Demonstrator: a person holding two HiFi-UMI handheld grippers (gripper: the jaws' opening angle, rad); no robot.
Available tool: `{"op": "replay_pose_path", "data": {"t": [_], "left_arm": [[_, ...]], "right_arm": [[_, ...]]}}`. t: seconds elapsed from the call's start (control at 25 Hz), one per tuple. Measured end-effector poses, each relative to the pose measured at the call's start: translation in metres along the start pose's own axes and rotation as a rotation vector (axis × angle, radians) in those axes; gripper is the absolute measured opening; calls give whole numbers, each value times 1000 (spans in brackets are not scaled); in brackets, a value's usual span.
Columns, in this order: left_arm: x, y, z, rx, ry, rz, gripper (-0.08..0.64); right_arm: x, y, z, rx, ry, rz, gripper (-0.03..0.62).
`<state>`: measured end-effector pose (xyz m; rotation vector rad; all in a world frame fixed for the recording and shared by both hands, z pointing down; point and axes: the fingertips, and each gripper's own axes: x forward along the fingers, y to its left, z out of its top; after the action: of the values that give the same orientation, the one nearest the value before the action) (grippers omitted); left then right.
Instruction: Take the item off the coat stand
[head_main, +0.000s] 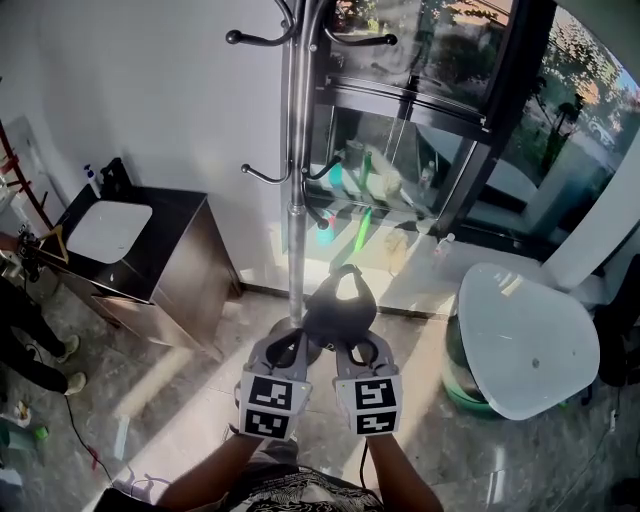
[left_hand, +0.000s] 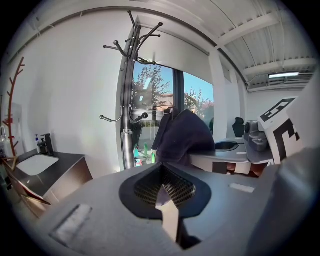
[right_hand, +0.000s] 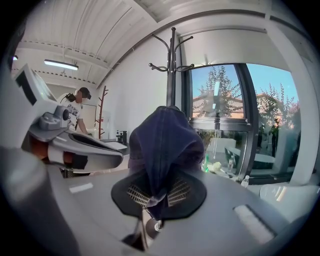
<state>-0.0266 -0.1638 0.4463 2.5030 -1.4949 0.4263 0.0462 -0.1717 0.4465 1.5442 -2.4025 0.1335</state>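
Right claw (right_hand: 154, 194) tight on navy cap (right_hand: 167, 142)

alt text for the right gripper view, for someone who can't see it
The right gripper is shut on a dark navy fabric cap, bunched up straight ahead of the camera. Behind it a tall metal coat stand with bare hooks rises beside a large window.

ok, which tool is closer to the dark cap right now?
Right. The right tool is clamped on the cap, whose fabric is pinched between its jaws. The left tool sits alongside, shut on nothing, with the cap off to its right.
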Motion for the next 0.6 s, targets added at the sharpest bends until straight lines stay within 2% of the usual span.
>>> {"op": "replay_pose_path", "data": {"t": [0.6], "left_arm": [[-34,-32,-7,20,-11,-13,-3]], "right_arm": [[-48,10,-2,1,-26,-10,28]]}}
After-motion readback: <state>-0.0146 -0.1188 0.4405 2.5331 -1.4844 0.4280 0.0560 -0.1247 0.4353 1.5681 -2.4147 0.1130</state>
